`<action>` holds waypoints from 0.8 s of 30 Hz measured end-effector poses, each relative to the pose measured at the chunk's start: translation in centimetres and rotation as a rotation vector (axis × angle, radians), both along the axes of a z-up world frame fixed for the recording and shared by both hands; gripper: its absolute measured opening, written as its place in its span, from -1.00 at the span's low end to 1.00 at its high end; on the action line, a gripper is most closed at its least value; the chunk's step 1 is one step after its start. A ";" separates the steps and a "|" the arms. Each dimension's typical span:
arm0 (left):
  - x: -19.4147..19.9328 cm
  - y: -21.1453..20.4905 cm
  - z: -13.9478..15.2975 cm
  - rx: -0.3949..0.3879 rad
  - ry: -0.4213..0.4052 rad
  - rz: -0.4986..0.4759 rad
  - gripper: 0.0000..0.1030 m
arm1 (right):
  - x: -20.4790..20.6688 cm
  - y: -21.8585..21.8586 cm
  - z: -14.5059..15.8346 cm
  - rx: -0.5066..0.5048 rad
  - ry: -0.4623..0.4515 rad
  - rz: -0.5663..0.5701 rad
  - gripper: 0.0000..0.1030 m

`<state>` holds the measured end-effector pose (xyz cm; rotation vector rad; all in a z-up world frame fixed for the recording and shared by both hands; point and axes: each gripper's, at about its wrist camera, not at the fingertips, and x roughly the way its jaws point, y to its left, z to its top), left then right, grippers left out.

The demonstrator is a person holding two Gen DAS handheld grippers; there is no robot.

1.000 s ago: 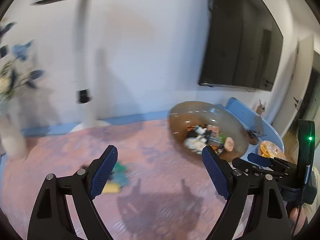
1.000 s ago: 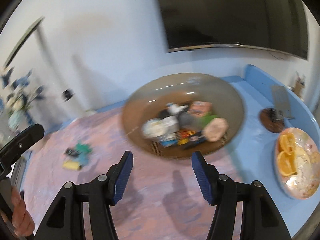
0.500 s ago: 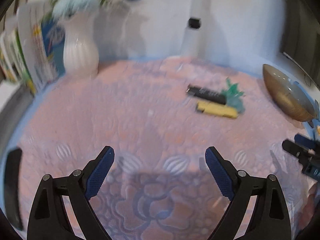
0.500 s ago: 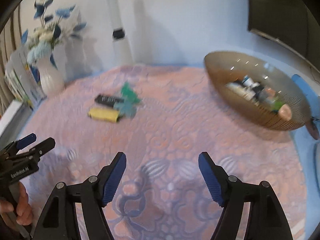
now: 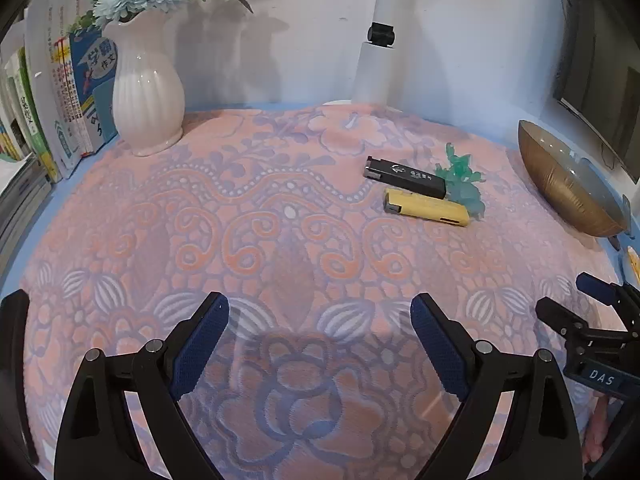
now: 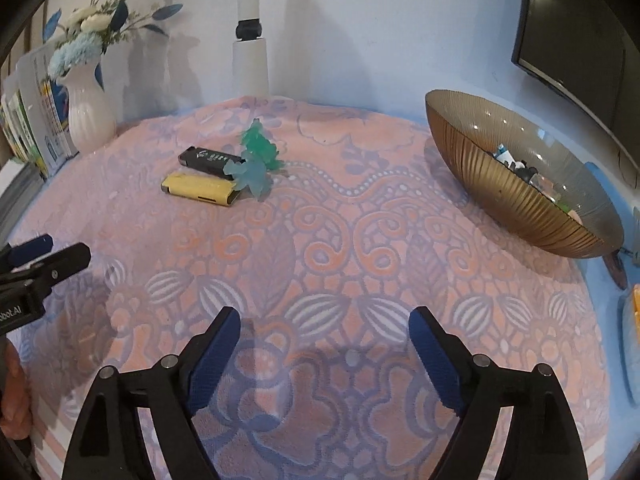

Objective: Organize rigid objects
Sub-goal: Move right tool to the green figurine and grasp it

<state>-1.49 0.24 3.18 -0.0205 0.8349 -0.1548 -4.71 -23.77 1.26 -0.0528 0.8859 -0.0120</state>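
Both claws, left [image 5: 320, 340] & right [image 6: 324, 344], wide open, holding nothing; black lighter [image 6: 211, 159] and yellow lighter [image 6: 198, 188] upper left of frame.

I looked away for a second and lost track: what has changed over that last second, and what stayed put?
Both open grippers swung left and down, away from the ribbed golden-brown glass bowl toward the pink patterned cloth. Left gripper and right gripper took hold of nothing. The black lighter, yellow lighter and green plastic figurine seem unmoved.
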 end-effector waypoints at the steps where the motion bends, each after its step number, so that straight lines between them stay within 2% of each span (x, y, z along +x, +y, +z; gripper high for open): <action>1: -0.2 0.0 0.0 -0.001 -0.001 0.000 0.78 | -0.1 0.0 0.1 -0.003 -0.001 0.001 0.65; 24: -0.4 0.0 0.0 -0.018 0.009 -0.003 0.78 | 0.3 -0.3 -0.4 0.024 0.033 -0.003 0.65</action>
